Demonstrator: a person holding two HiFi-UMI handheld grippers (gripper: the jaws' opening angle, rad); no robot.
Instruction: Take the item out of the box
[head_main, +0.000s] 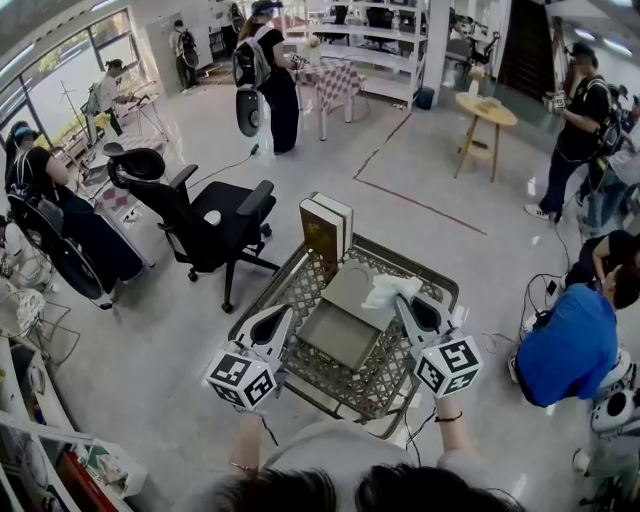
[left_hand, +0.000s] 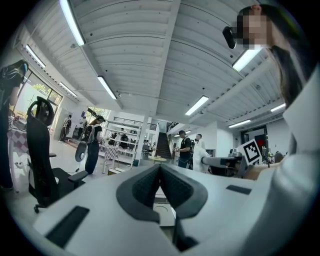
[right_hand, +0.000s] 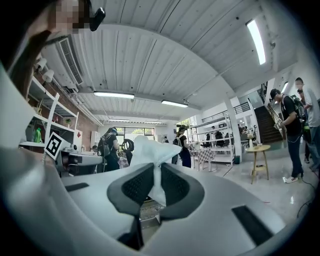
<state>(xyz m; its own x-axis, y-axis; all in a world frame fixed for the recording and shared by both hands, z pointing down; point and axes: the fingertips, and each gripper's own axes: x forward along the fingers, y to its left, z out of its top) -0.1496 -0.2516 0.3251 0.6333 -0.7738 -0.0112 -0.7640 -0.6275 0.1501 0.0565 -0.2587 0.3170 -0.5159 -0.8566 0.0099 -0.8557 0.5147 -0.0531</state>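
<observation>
One white item (head_main: 390, 290) is over the far-right edge of the box (head_main: 340, 330) in the head view, at the right gripper (head_main: 399, 299); left gripper view: left gripper (left_hand: 160, 167) fingers (left_hand: 142, 187) closed, empty; right gripper view: fingers (right_hand: 136, 187) pinching it, its long axis running out along them.

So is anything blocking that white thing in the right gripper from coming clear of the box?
Nothing visible does. The right gripper already pinches the white item at the box's far right edge. The left gripper, shut and empty, sits at the box's left; the upright books stand beyond it.
</observation>
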